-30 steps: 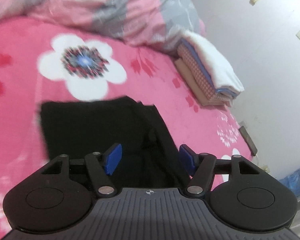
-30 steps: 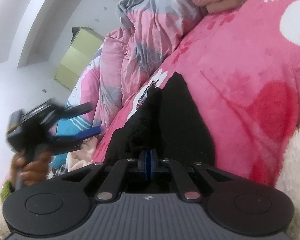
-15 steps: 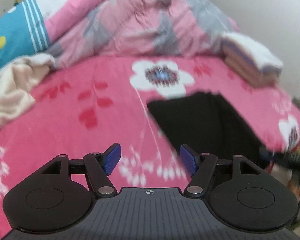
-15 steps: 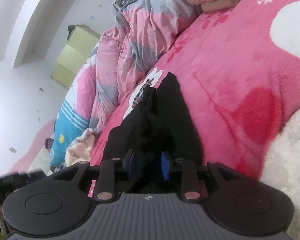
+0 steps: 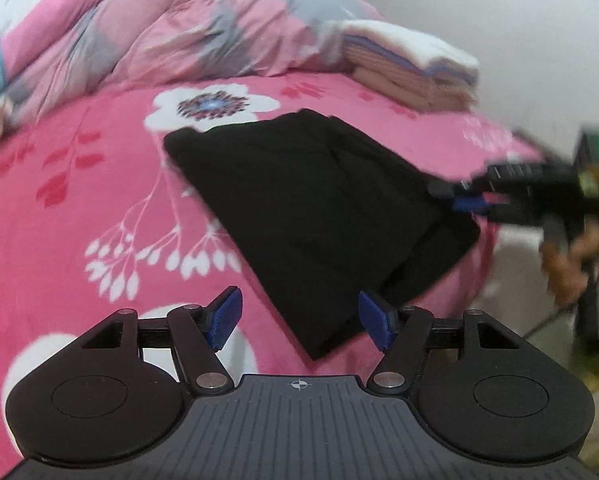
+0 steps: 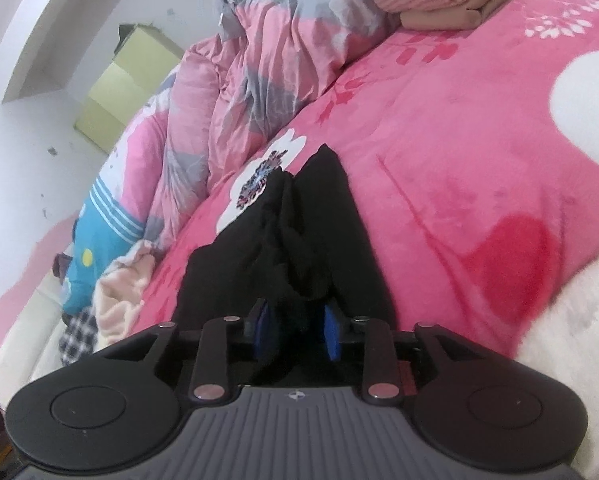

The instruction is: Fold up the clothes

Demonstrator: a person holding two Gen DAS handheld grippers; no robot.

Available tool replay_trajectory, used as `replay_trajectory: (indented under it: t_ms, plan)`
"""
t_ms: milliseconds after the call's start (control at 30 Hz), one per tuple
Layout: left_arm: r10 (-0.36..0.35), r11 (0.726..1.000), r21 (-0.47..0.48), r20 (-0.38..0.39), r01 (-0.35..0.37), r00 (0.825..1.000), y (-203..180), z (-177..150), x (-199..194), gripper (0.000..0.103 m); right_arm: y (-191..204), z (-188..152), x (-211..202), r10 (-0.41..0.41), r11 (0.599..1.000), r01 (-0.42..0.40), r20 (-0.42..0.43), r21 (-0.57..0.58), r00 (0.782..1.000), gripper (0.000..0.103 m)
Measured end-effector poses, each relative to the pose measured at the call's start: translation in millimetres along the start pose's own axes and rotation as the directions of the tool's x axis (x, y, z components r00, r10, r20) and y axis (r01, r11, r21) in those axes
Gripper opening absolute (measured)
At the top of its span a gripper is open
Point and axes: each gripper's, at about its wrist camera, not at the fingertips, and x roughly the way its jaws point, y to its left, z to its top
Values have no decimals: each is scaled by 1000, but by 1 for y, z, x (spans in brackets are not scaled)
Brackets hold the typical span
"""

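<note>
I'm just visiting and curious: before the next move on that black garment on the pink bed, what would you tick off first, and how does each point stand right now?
1. Black garment lies on the pink blanket, partly folded: ok.
2. Right gripper has cloth between its jaws, which are closing: ok; whether the grip is firm: cannot tell.
3. Left gripper is open with nothing in it: ok.
4. Left gripper is on the garment's near corner: not ok, it hangs just short of it.
5. Stack of folded clothes sits apart from the garment: ok.
6. Garment's layers lie smooth: not ok, bunched near the right gripper.
</note>
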Motion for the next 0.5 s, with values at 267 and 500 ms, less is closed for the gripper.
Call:
replay_trajectory:
  t_ms: [267, 500]
  plan:
    - [53, 993, 103, -17, -51, 998, -23, -11, 13, 65, 13, 2, -19, -2, 997, 8, 86, -75, 996, 3]
    - [58, 992, 110, -6, -57, 998, -24, -8, 11, 65, 8, 7, -42, 0, 997, 11, 132, -76, 991, 2]
